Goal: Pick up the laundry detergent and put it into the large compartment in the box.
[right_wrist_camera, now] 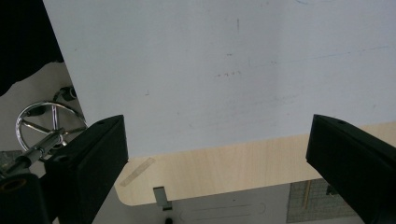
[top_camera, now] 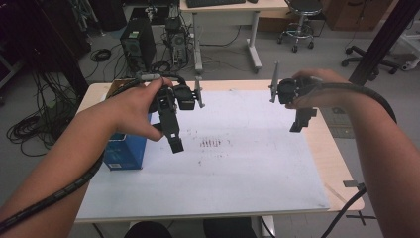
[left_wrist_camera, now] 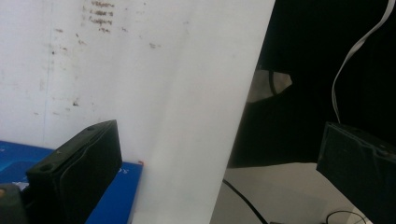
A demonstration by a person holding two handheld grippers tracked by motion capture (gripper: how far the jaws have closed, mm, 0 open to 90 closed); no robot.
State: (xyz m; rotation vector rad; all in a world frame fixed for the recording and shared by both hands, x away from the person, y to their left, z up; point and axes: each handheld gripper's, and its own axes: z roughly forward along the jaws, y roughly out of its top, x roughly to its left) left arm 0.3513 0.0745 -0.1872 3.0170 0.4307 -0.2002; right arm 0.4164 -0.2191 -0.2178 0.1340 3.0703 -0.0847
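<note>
Both tools, left (top_camera: 174, 130) and right (top_camera: 302, 120), hang released above the white sheet (top_camera: 237, 163), blue box (top_camera: 126, 151) beside left.

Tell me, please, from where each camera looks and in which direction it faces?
High view: above the person's side, facing forward and down on the table; forearms, left claw and right claw show.
Left gripper view: on the left claw, facing the white sheet and blue box.
Right gripper view: on the right claw, facing the sheet and table edge.
All share the white sheet.
</note>
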